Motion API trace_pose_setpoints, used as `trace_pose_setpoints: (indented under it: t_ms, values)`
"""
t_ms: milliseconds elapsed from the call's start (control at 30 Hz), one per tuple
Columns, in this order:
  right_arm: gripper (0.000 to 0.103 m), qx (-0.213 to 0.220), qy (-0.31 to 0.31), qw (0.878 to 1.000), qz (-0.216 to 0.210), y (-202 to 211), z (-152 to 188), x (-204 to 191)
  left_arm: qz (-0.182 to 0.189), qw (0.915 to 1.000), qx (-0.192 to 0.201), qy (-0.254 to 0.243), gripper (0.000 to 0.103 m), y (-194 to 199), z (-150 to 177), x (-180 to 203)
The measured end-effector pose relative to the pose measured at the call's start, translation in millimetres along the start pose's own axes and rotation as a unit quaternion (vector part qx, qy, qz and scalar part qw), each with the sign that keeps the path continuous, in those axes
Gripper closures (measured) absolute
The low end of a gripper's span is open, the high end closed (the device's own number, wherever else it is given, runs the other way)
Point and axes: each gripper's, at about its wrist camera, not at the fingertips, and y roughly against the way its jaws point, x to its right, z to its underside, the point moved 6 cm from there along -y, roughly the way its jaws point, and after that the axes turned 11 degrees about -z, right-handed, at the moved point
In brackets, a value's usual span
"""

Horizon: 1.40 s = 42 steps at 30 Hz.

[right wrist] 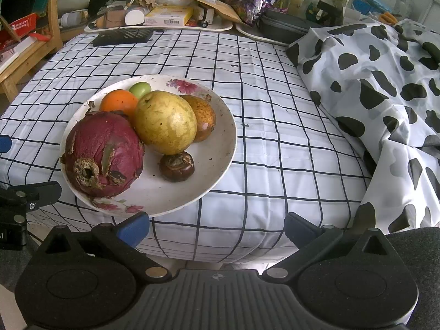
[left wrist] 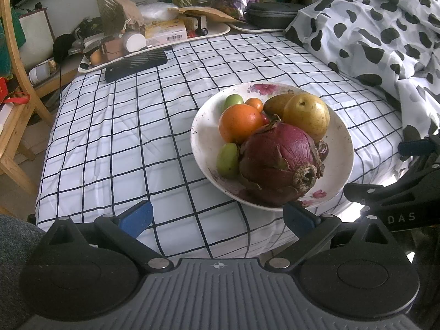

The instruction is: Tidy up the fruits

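Observation:
A white flowered plate (left wrist: pixel 200 126) (right wrist: pixel 217 148) sits near the front edge of the checked tablecloth. On it lie a red dragon fruit (left wrist: pixel 277 162) (right wrist: pixel 104 151), an orange (left wrist: pixel 239 122) (right wrist: pixel 118 100), a yellow pear (left wrist: pixel 306 115) (right wrist: pixel 165 122), a brownish pear (left wrist: pixel 276 103) (right wrist: pixel 203 115), green fruits (left wrist: pixel 227 159) (right wrist: pixel 140 89) and a dark brown fruit (right wrist: pixel 177 166). My left gripper (left wrist: pixel 218 218) is open, below the plate's front rim. My right gripper (right wrist: pixel 217 228) is open, at the plate's front right. Neither holds anything.
A cow-print cloth (left wrist: pixel 385 27) (right wrist: pixel 385 96) is heaped on the right. Trays of clutter, boxes and a dark case (left wrist: pixel 272 13) (right wrist: pixel 283 27) line the far edge. A wooden chair (left wrist: pixel 13 82) stands at left. Bare checked cloth (left wrist: pixel 110 137) lies left of the plate.

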Motion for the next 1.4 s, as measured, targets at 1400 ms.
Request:
trace_pose_setpoints:
  t_ms: [1400]
  values:
    - [0.0,-0.001,0.0,1.0,0.001,-0.5,0.0,-0.5,-0.005,1.0,-0.002,0.004,0.0,-1.7,0.8,-3.6]
